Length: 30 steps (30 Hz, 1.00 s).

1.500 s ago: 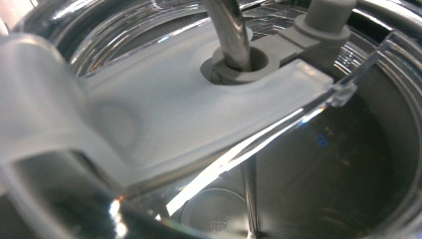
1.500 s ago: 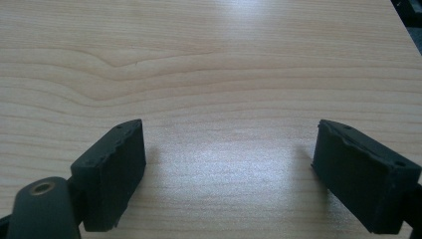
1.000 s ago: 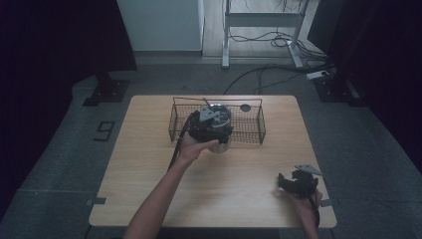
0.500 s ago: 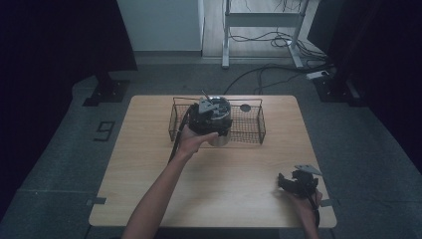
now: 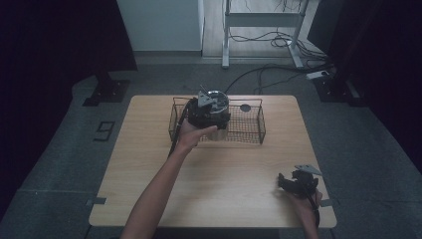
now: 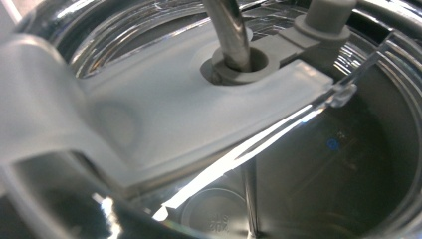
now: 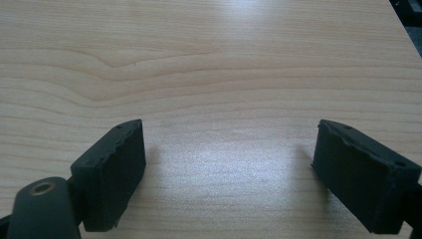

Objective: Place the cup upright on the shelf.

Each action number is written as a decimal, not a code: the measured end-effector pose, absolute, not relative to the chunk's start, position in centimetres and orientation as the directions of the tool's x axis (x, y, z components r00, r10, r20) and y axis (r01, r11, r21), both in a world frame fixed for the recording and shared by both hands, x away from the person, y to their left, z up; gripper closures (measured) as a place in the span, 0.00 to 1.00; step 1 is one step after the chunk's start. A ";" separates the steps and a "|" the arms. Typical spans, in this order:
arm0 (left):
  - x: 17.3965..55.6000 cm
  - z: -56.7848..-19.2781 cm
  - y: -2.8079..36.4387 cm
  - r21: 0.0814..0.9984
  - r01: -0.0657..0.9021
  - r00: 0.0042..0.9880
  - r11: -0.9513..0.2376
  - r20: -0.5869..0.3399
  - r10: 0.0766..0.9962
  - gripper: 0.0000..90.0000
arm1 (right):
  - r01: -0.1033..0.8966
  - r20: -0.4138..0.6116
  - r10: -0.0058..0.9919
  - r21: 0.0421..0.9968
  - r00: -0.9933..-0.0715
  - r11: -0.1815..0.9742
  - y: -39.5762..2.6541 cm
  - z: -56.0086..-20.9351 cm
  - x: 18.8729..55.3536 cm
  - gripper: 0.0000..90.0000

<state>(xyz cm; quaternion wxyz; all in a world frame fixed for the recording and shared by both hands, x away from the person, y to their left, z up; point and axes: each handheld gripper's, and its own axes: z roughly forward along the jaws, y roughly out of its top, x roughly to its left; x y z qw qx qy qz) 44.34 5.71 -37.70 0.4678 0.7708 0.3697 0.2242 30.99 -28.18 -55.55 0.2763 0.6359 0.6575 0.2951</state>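
Note:
My left gripper (image 5: 211, 107) hangs over the left half of a black wire basket (image 5: 251, 130), held by a hand from below. It is shut on a clear cup (image 5: 212, 135) whose pale lower part shows under the hand. In the left gripper view the cup is very close: a translucent white lid (image 6: 164, 124), a metal straw (image 6: 230, 30) through a grey hole, and a grey plug (image 6: 326, 15) beside it. The jaws themselves are hidden there. My right gripper (image 5: 288, 182) rests near the table's front right corner, open (image 7: 226, 137) over bare wood.
The wooden table (image 5: 149, 164) carries the basket at its far middle. A small dark round thing (image 5: 245, 107) lies at the basket's far side. Beyond the table are a desk frame and cables (image 5: 268, 40) on the floor.
The left hand with the cup has moved a little away from me and upward, from the basket's near wall to over the basket. The right gripper has stayed put.

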 end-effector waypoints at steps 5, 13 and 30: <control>45.0 -37.5 5.8 0.887 0.363 0.619 -0.286 0.000 0.786 0.05 | 0.673 0.012 0.999 0.739 -0.038 0.017 -28.2 -55.6 31.0 0.14; 46.2 -37.5 5.6 0.882 0.366 0.612 -0.296 0.011 0.791 0.05 | 0.674 0.013 0.999 0.739 -0.038 0.016 -28.2 -55.5 31.0 0.14; 48.5 -37.0 5.2 0.881 0.371 0.609 -0.293 0.008 0.793 0.05 | 0.673 0.011 0.999 0.740 -0.036 0.016 -28.2 -55.6 31.0 0.14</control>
